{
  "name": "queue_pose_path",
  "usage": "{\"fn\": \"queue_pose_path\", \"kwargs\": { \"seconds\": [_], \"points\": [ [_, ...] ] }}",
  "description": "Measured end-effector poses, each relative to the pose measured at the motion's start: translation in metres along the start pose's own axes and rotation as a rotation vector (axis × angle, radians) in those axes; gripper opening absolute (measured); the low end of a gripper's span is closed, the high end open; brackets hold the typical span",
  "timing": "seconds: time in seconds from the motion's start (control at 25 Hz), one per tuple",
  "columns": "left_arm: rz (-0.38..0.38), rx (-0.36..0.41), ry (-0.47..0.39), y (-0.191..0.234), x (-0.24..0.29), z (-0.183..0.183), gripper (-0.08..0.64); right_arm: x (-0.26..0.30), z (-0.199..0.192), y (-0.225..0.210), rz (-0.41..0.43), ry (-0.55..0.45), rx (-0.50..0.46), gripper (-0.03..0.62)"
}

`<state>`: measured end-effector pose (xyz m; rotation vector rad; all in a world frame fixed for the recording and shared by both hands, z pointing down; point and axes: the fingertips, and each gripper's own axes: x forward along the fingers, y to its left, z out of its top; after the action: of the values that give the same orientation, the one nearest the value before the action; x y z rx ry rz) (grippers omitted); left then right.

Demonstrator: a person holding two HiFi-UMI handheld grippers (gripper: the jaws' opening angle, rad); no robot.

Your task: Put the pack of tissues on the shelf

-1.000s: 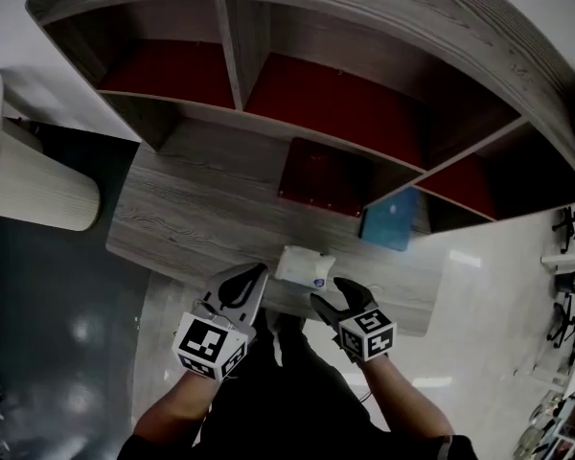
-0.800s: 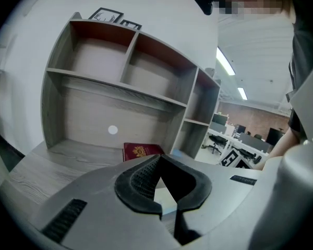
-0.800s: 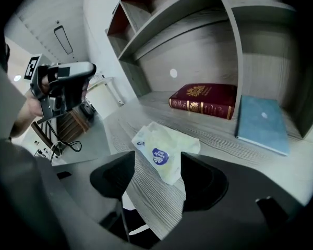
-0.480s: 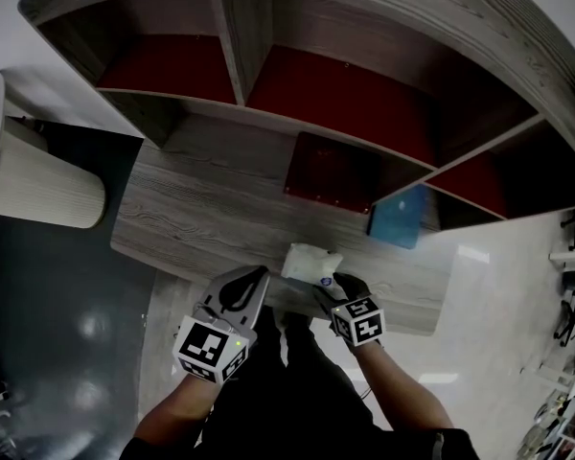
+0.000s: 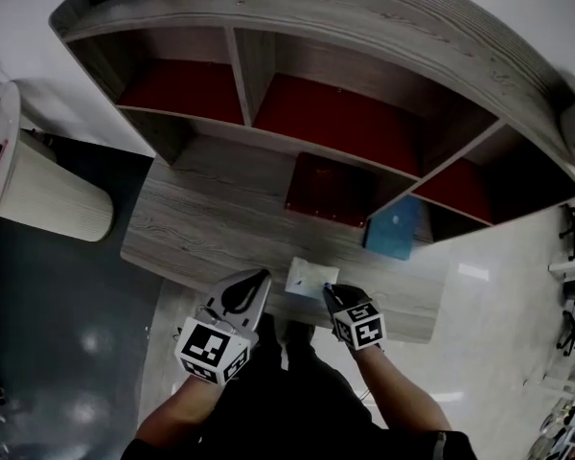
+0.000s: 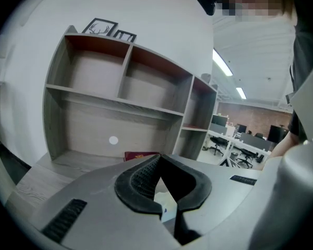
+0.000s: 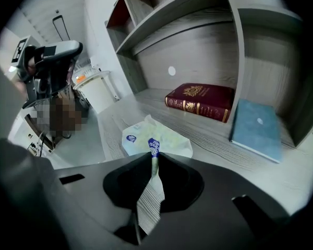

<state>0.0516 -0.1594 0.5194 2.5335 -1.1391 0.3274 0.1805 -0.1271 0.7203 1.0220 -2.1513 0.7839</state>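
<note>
Tissues first: the pack of tissues (image 5: 310, 278) lies on the worktop (image 5: 201, 228) near its front edge, in front of the shelf (image 5: 383, 12) and not yet in any compartment. My right tongs (image 7: 152, 155) are closing on the pack's near wrapper edge, with a thin flap of it nipped between the jaws. My left tongs (image 5: 257, 281) sit pressed together just left of the pack, with nothing in them. Further back, a red book (image 5: 328, 188) lies flat on the worktop, a blue book (image 5: 394, 230) just right of it
</note>
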Motion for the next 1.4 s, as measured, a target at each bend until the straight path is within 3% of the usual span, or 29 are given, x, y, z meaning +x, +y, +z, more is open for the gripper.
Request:
{"fn": "queue_pose_path", "kwargs": {
  "seconds": [0.24,0.52,0.84,1.12,1.32,1.4],
  "points": [
    [0.025,0.03,-0.047,-0.009,-0.015,0.024,0.014,-0.034,0.023,0.002,-0.001,-0.067,-0.023,0.035],
    [0.068,0.059,-0.098,-0.028,-0.031,0.041,0.014,-0.093,0.063,0.002,0.009,-0.217,-0.065,0.032],
    [0.101,0.037,-0.106,-0.048,-0.049,0.025,0.014,-0.14,0.093,0.014,0.054,-0.352,-0.09,0.032],
    [0.145,0.093,-0.129,0.003,-0.073,0.045,0.014,-0.145,0.138,0.045,0.048,-0.404,-0.126,0.031],
    [0.108,0.05,-0.142,0.06,-0.092,0.064,0.014,-0.127,0.195,0.077,0.024,-0.458,-0.123,0.028],
    [0.106,0.086,-0.148,0.085,-0.102,0.076,0.014,-0.114,0.219,0.094,0.013,-0.48,-0.12,0.028]
  ]
}}
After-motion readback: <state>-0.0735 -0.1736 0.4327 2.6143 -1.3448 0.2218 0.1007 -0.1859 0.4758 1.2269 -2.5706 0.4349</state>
